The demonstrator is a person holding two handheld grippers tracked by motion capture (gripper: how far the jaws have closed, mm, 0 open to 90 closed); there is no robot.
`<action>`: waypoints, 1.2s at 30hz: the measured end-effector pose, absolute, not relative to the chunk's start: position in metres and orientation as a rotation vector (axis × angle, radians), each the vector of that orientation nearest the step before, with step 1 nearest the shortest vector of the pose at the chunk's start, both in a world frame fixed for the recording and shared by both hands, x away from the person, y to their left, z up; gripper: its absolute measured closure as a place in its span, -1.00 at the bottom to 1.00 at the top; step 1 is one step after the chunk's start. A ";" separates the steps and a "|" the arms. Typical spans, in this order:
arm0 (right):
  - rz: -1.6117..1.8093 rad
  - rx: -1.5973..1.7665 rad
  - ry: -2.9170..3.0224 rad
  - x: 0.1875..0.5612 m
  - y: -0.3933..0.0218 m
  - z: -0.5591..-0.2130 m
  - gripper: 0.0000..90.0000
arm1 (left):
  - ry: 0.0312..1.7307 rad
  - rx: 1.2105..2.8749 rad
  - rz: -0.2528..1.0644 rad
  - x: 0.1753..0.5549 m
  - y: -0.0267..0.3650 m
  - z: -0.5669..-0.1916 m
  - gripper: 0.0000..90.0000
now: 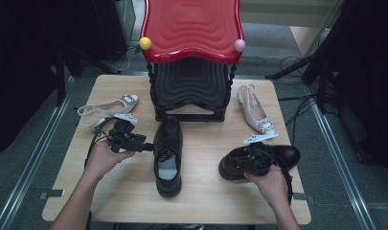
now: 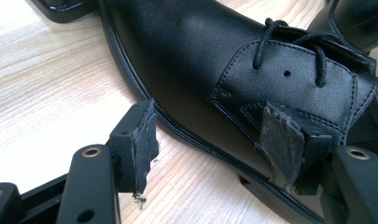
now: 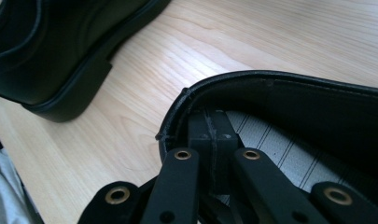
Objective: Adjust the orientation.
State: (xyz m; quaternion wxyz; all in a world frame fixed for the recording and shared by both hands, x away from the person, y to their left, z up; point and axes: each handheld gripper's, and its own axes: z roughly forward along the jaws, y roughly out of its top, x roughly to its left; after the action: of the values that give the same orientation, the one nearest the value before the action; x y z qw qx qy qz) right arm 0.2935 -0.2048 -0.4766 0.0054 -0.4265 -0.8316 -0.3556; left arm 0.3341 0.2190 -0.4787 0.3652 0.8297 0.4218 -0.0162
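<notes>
Bare tabletop [image 1: 206, 191] is left between both black shoes. Left gripper [image 2: 210, 140] is spread beside one shoe [image 1: 168, 155]; right gripper [image 3: 213, 140] is seen pinched on the other shoe's [image 1: 278, 155] rim from inside.

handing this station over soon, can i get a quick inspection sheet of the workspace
surface: wooden table, bare wood between the shoes
job's things: black lace-up shoe at centre, toe toward the rack; second black shoe at right, lying crosswise
clutter: two pale slingback heels, one far left, one far right; red and black shoe rack at the back
grippers: left gripper open, jaws either side of the centre shoe's flank; right gripper shut, jaws inside the second shoe's heel opening
cables: black cable at the left gripper; more on the floor at right
surroundings: grey floor, dark stands
</notes>
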 end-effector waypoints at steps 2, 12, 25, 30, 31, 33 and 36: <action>-1.116 -1.318 -2.604 0.292 -0.199 -0.477 1.00 | 1.084 2.132 -0.042 0.334 0.219 -0.479 -0.19; -1.115 -1.201 -2.624 0.287 -0.173 -0.479 1.00 | 1.083 2.124 -0.027 0.331 0.220 -0.477 -0.19; -1.107 -1.052 -2.628 0.281 -0.143 -0.481 1.00 | 1.099 2.115 -0.010 0.322 0.226 -0.477 -0.19; -1.096 -0.991 -2.638 0.278 -0.130 -0.481 1.00 | 1.107 2.112 -0.005 0.320 0.229 -0.477 -0.19; -1.092 -0.982 -2.638 0.276 -0.127 -0.481 1.00 | 1.109 2.110 -0.003 0.320 0.229 -0.477 -0.19; -1.089 -0.958 -2.640 0.274 -0.123 -0.481 1.00 | 1.111 2.108 -0.001 0.320 0.230 -0.477 -0.19; -1.083 -0.924 -2.636 0.269 -0.116 -0.482 1.00 | 1.105 2.113 -0.008 0.321 0.229 -0.478 -0.19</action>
State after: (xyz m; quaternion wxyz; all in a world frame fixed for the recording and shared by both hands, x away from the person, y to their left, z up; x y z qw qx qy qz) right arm 0.2691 -0.1162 -0.4818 0.0730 -0.3077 -0.8775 -0.3606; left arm 0.3209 0.2292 -0.4777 0.3697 0.8233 0.4306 -0.0032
